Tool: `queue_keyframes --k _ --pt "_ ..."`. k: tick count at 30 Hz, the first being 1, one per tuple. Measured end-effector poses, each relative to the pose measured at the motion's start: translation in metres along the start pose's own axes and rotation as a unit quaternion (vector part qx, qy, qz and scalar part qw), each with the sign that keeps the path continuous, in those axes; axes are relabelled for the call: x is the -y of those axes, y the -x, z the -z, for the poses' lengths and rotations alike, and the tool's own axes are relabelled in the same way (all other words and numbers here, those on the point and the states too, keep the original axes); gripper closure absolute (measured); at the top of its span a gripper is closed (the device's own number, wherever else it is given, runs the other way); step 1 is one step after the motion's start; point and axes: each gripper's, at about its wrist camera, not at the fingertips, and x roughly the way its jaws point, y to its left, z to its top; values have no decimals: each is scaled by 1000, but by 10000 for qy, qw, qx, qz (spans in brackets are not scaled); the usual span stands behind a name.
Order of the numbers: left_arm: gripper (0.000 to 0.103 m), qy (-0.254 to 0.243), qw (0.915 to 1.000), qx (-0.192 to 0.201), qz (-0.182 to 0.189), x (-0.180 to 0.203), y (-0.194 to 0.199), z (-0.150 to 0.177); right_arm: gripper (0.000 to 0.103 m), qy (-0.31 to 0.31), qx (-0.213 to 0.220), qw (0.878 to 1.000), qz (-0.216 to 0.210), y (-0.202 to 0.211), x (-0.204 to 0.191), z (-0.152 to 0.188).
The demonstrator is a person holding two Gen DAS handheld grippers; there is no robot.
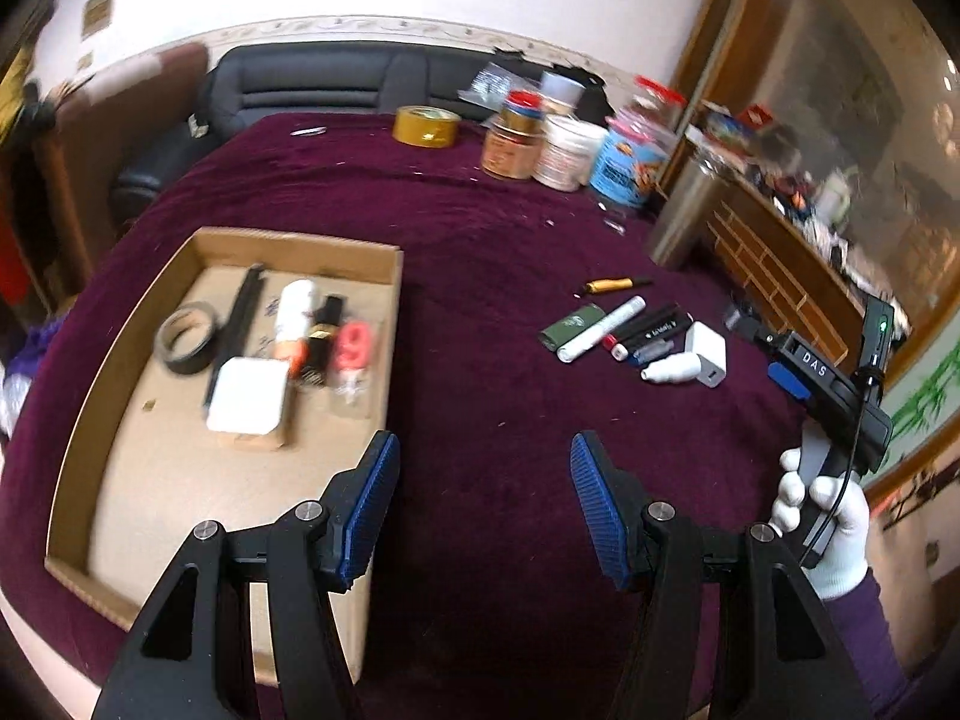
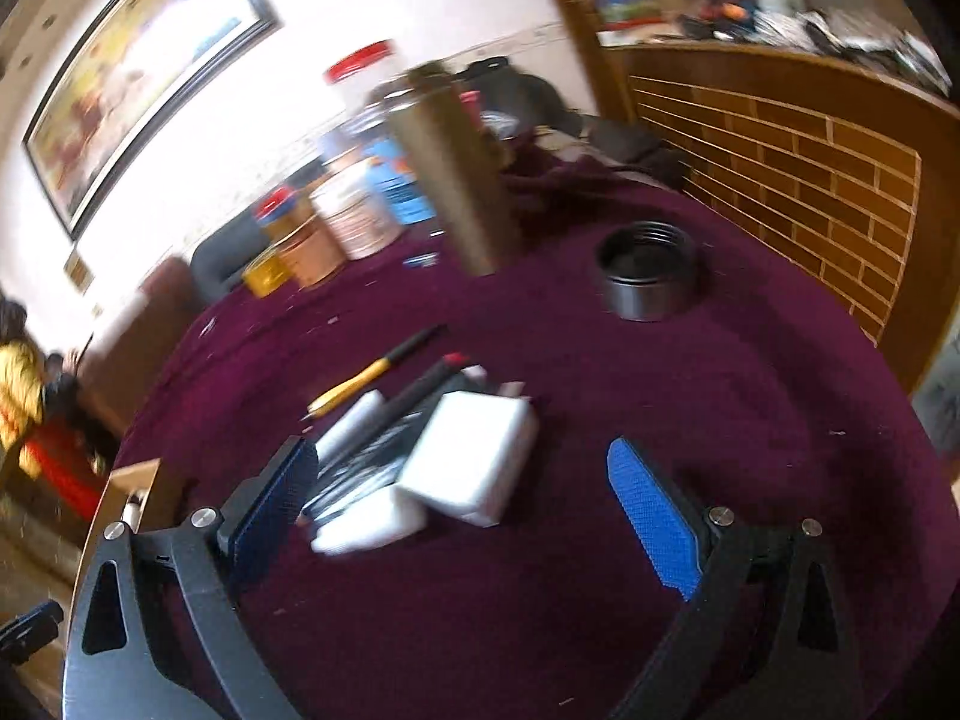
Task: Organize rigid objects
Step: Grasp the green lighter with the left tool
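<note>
Looking through the left wrist camera first, we've got the left gripper [image 1: 485, 474] with its jaws spread wide and nothing between them, just the purple tablecloth [image 1: 480, 276] underneath. Off past the left jaw sits the cardboard tray [image 1: 90, 414], and inside it we can make out a roll of black tape [image 1: 185, 340], a long black stick [image 1: 237, 318], a white square block [image 1: 247, 401], a white tube [image 1: 294, 312] and a red-and-clear item [image 1: 353, 354]. It's all a bit smeared, so we wouldn't swear to what each one is.

Ahead of the right jaw and well apart from the tray lies the loose pile: a yellow-handled tool [image 1: 612, 285], a green flat piece [image 1: 570, 326], a white marker [image 1: 600, 330], a black pen [image 1: 651, 327], a white charger [image 1: 708, 354] and a small white bottle [image 1: 669, 371] touching the charger. At the far end of the cloth stand a yellow tape roll [image 1: 426, 126] and a cluster of jars [image 1: 570, 147], with a steel flask [image 1: 684, 222] beside them. Right of the right jaw, a white-gloved hand [image 1: 822, 516] holds the right gripper [image 1: 780, 375] over the pile's right edge.

Over in the right wrist camera, the right gripper [image 2: 474, 492] is wide open too, nothing clamped. The white charger [image 2: 474, 456] sits between the jaws, closer to the left one, with the small white bottle [image 2: 366, 522] touching it and the pens jammed up against the left jaw. The yellow-handled tool [image 2: 354, 387] lies beyond them. Further out ahead of the right jaw there's a black round lid [image 2: 651, 282], and the steel flask [image 2: 456, 180] stands left of it.
</note>
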Motion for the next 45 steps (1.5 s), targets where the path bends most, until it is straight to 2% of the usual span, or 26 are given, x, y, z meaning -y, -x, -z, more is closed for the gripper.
queue_keyframes --k 4,9,11,15,17,21,22,23,27,28,31,34,38,40,41,43,45 --pt "50 -417 9991 -65 -81 28 -29 -15 5 -332 -266 9989 -176 -9 14 1" --pt "50 -1094 9936 -222 -159 66 -89 -40 5 -453 -430 9976 -311 -20 24 1" --pt "50 -1425 9892 -259 -228 77 -112 -46 5 -512 -520 9967 -347 -24 26 2" --pt "50 -2191 9737 -399 -484 98 -160 -52 5 -597 -560 9959 -389 -26 29 2" --pt "50 -2340 9695 -464 -567 102 -175 -55 5 -536 -576 9963 -355 -28 27 3" --pt "50 -2345 9688 -616 -525 107 -198 -62 5 -425 -600 9969 -292 -29 23 4" --pt "53 -2297 9698 -639 -508 107 -200 -61 5 -421 -602 9969 -292 -30 23 4" --pt "63 -2181 9729 -653 -411 106 -200 -61 5 -422 -601 9969 -292 -30 23 4" --pt "78 -2087 9747 -661 -452 105 -188 -53 5 -389 -612 9970 -273 -30 23 4" --pt "87 -2017 9763 -656 -431 103 -184 -51 5 -382 -615 9970 -272 -31 23 4" --pt "87 -1614 9831 -847 -156 88 -163 -35 5 -367 -621 9970 -266 -31 23 4" --pt "87 -1549 9840 -874 -109 83 -143 -13 5 -352 -632 9970 -259 -31 23 4" --pt "86 -1323 9856 -1042 165 78 -113 17 5 -362 -641 9969 -280 -30 24 5" --pt "81 -1203 9859 -1076 431 78 -106 20 5 -386 -640 9967 -307 -29 25 5" --pt "76 -1157 9866 -1021 522 78 -98 22 5 -394 -639 9967 -318 -29 25 5" --pt "67 -1171 9879 -885 496 78 -91 21 5 -392 -640 9967 -322 -29 25 5" --pt "67 -1127 9893 -811 446 77 -87 19 5 -394 -639 9967 -323 -29 25 5"
